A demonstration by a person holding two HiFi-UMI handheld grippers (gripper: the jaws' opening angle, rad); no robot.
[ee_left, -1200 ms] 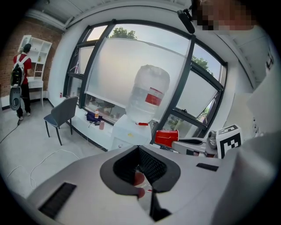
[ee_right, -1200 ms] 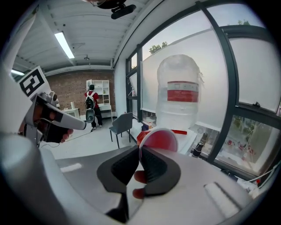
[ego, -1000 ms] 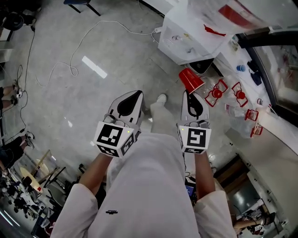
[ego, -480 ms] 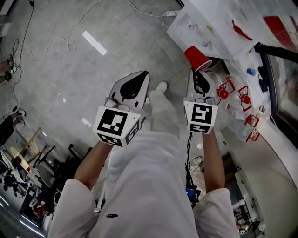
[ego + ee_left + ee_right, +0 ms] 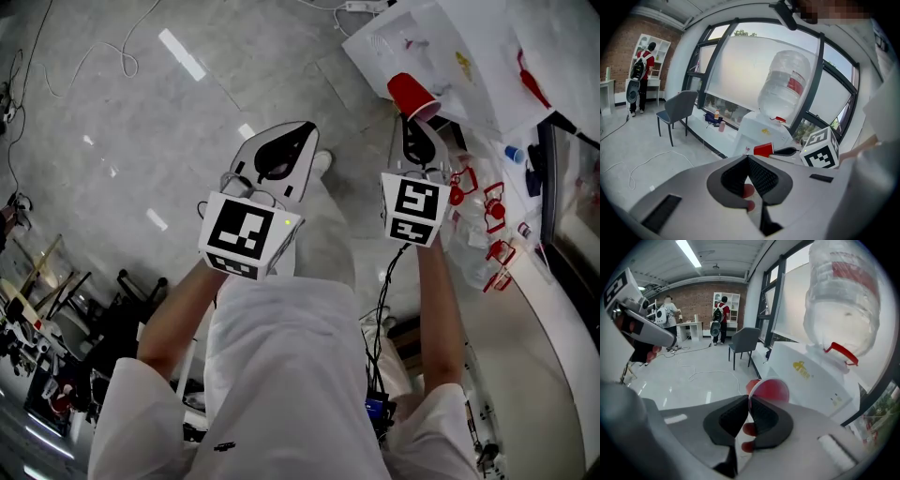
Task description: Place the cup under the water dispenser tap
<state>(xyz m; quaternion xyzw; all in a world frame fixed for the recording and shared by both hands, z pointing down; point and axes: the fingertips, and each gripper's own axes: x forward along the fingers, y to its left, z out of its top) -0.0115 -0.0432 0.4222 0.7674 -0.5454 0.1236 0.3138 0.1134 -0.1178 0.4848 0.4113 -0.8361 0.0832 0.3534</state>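
– Well, what does the right hand-held gripper (image 5: 749, 402) have between its jaws?

– A red cup (image 5: 769, 391). The jaws are closed narrow on its rim, one pad inside and one outside, and the cup lies tilted on its side with its mouth facing back along the jaws.

– And the left hand-held gripper (image 5: 748, 160)?

– Its jaws are drawn together with nothing between them. It hangs beside the right one, a little apart, over the grey floor (image 5: 141, 141).

– Where does the cup sit against the water dispenser (image 5: 813, 376)?

– Close in front of the white cabinet, in the air, touching nothing but the pads. In the right gripper view it shows lower than a red lever (image 5: 841, 355) and to that lever's left; the lever sits where the upturned clear bottle (image 5: 843, 296) meets the cabinet. From the head view the cup (image 5: 412, 97) overlaps the cabinet's near edge.

– What lies further out?

– Each hand-held gripper carries a marker cube (image 5: 413, 208) at its back, held by bare forearms coming out of white sleeves. Beyond the dispenser runs a wall of tall windows, with a grey chair (image 5: 745, 341) on the floor. A white cable (image 5: 710, 373) trails across the floor, and two people stand by shelves at a brick wall (image 5: 693, 298) at the far end.
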